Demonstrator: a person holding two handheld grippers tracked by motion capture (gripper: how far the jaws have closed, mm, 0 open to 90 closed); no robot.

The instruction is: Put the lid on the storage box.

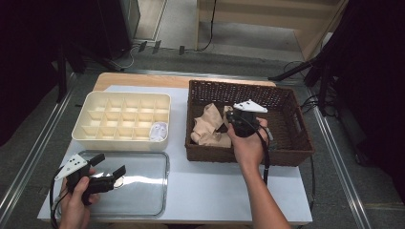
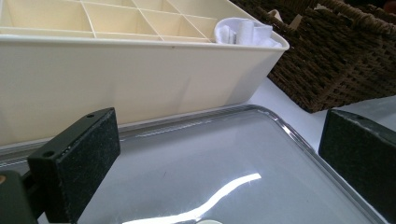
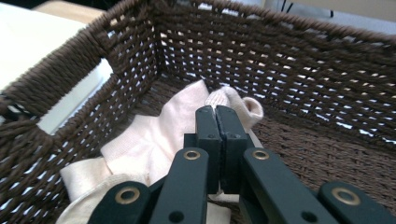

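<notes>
Your right gripper [image 1: 228, 119] is down inside the brown woven basket [image 1: 286, 152], which sits on the right half of the table [image 1: 210, 191], near its far edge. The jaws are pressed flat together, and the right gripper view shows a thin fold of a cream sock [image 3: 224, 100] caught at their tip. That sock belongs to a small heap of pale socks [image 1: 206, 128] lying in the left part of the basket, close to its left wall (how many socks make up the heap is hard to say). Your right hand [image 1: 248, 143] reaches over the basket's near rim.

Your left gripper [image 1: 109, 168] hangs over the clear plastic lid [image 1: 148, 191], which lies flat at the near left corner of the table. Its jaws stand wide apart with nothing between them; in the left gripper view, the two black pads [image 2: 81, 158] frame the glossy lid surface. Your left hand [image 1: 76, 202] holds it near the lid's left edge.

Just beyond the lid sits the cream divided box [image 1: 90, 138], on the left half of the table, alongside the basket with a strip of bare table between them. One rolled white sock [image 1: 159, 131] lies in the compartment at the box's near right corner.
</notes>
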